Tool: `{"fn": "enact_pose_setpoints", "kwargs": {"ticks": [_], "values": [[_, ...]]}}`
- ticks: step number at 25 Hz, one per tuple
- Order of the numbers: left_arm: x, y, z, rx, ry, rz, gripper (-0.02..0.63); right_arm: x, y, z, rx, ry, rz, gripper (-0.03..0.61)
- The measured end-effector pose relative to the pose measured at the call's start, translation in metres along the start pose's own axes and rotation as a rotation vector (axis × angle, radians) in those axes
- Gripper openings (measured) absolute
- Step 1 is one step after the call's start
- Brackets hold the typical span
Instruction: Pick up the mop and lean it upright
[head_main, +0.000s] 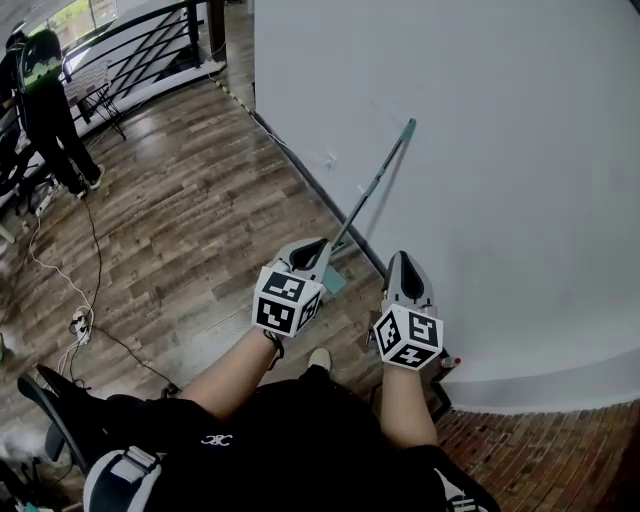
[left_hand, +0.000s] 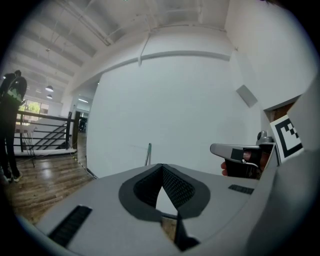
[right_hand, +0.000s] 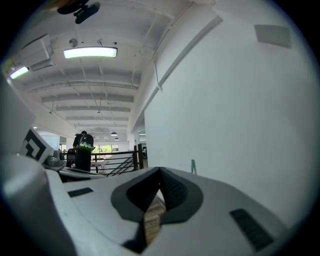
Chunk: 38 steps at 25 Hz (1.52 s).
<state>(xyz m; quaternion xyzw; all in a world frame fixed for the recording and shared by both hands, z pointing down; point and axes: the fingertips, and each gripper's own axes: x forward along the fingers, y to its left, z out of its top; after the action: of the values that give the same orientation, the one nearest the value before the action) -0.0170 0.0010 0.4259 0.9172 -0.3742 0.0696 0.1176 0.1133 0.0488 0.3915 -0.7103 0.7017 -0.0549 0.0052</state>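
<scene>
The mop (head_main: 372, 190) is leaning upright against the white wall (head_main: 500, 150) at twelve o'clock. Its handle tip is touching the wall and its teal head is resting on the wood floor (head_main: 200, 220) by the baseboard. The task is therefore looking finished, with nothing left except perhaps backing away. The left gripper (head_main: 312, 246) is hovering near the mop's lower end, apart from it, at six o'clock. The right gripper (head_main: 402, 260) is hovering beside it at five o'clock. The fingers of both are pressing together with nothing between them. No containers are showing. A bystander (head_main: 45, 90) is standing by a railing (head_main: 140, 50) at ten o'clock, well apart, and cables (head_main: 80, 290) are trailing over the floor at eight o'clock.
</scene>
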Motion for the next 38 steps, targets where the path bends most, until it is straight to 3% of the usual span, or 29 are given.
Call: {"fn": "enact_pose_setpoints", "kwargs": {"ticks": [5,13,21,29,38], "values": [[0.056,0.001,0.028,0.017,-0.011,0.028,-0.002,0.051,-0.046,0.019,0.008,-0.027,0.024,0.014],[0.133,0.0,0.034,0.026,0.047,0.051,-0.002,0.109,-0.108,0.02,0.067,-0.017,0.041,0.014],[0.163,0.012,0.027,0.031,0.08,0.059,-0.002,0.137,-0.123,-0.003,0.112,0.03,0.049,0.014],[0.249,0.058,0.033,0.03,0.065,-0.032,-0.002,0.216,-0.139,-0.009,0.068,0.034,-0.015,0.014],[0.335,0.135,0.091,0.021,0.028,-0.153,-0.002,0.324,-0.149,0.013,0.052,0.053,-0.145,0.015]]}}
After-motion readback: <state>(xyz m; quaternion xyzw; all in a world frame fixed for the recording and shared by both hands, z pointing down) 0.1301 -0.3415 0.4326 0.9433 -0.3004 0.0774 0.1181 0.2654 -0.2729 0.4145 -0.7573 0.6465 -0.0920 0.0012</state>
